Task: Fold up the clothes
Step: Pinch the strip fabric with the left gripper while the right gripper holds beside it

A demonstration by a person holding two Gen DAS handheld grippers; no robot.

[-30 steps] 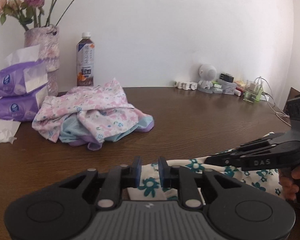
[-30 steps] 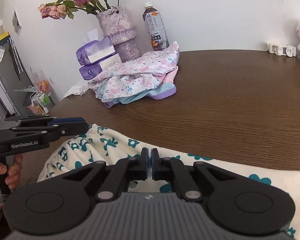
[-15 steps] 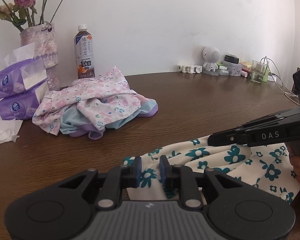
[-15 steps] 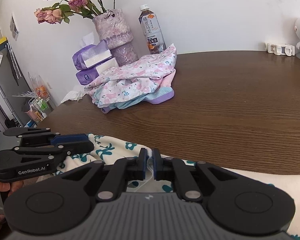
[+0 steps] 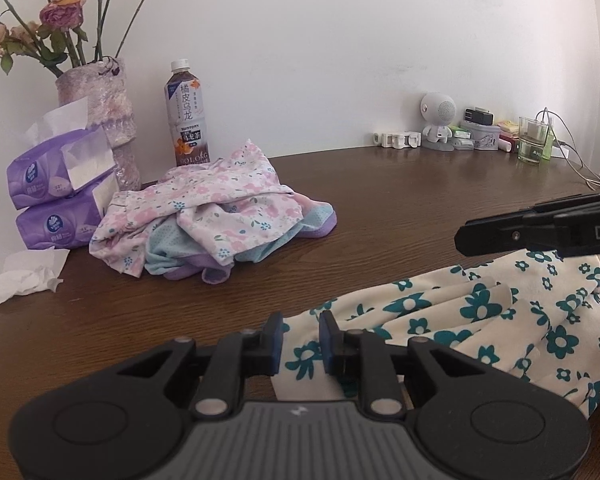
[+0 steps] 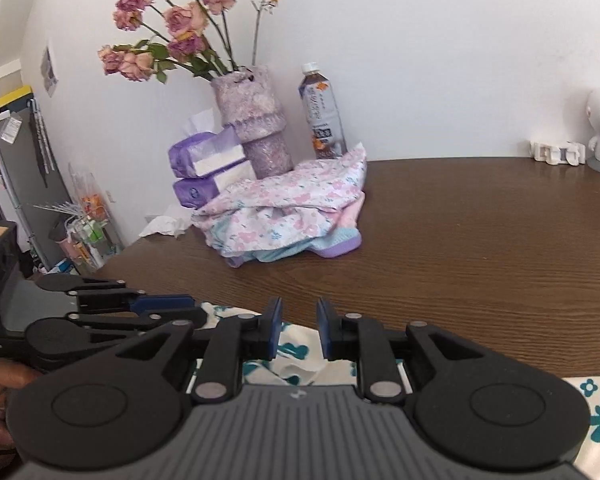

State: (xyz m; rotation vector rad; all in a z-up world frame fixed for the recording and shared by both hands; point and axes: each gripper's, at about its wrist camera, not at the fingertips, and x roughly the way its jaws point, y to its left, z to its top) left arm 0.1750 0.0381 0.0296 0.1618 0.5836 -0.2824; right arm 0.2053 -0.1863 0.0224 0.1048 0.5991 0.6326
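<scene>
Both grippers sit low at the near edge of the brown table (image 5: pixel 420 216). The left gripper (image 5: pixel 300 342) and the right gripper (image 6: pixel 298 332) each have their fingers apart, holding nothing. The cream cloth with teal flowers (image 5: pixel 480 320) lies flat under them.

We saw the right hand-held gripper (image 6: pixel 298 330) gaping over the teal-flowered garment (image 6: pixel 296 354); clothes pile (image 6: pixel 288 216) at twelve o'clock.

Two tissue packs (image 5: pixel 56 196), one bottle (image 5: pixel 188 120), one vase (image 5: pixel 100 112), two grippers (image 5: pixel 300 344)
</scene>
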